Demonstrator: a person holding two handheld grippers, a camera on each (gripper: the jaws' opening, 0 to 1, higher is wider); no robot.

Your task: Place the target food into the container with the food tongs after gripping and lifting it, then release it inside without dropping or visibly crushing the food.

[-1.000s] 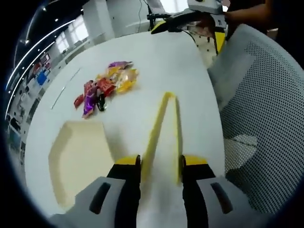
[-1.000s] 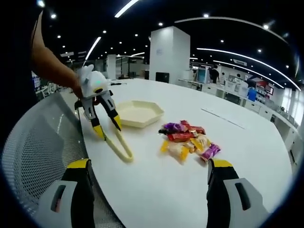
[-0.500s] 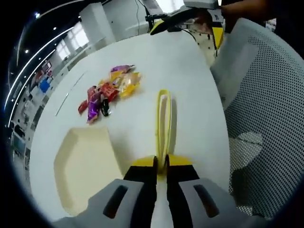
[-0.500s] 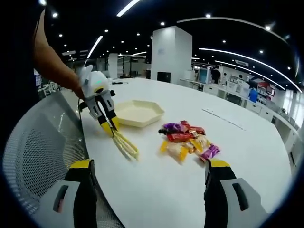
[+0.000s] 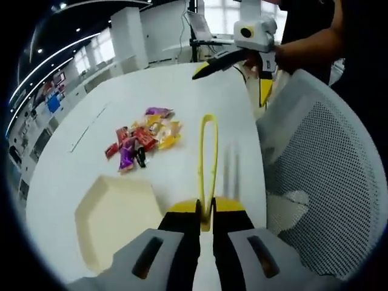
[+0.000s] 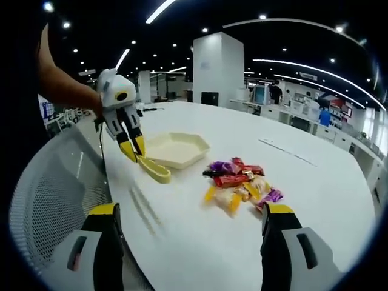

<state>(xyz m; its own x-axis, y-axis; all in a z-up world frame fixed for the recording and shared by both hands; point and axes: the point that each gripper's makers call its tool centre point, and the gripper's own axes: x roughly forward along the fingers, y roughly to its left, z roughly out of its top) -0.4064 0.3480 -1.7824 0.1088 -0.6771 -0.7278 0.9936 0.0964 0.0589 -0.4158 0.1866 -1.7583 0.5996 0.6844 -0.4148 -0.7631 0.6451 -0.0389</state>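
The left claw [image 5: 206, 213] is clamped on the yellow food tongs [image 5: 208, 159], held above the white counter [image 5: 91, 145]. The right claw [image 6: 188, 212] gapes wide, holding nothing. The wrapped snacks [image 6: 237, 183] lie piled near the cream hexagonal container [image 6: 176, 149]; their print looks too blurred to read.

This is a big open-plan office or showroom hall, not a home. The ceiling [image 6: 200, 15] is black, dotted with spotlights and crossed by long curved light strips [image 6: 315, 63]. A broad square white pillar [image 6: 219, 70] stands in the middle of the floor, and far to the right rows of white desks [image 6: 291, 112] carry screens and coloured boxes, with a person [image 6: 276, 94] standing among them. Close by, a large round white table [image 6: 200, 242] takes up the near space, and a white mesh office chair [image 5: 327, 182] sits pulled up against its edge. Beyond the table's far side there is a stand with cables [image 5: 195, 33] before pale walls.
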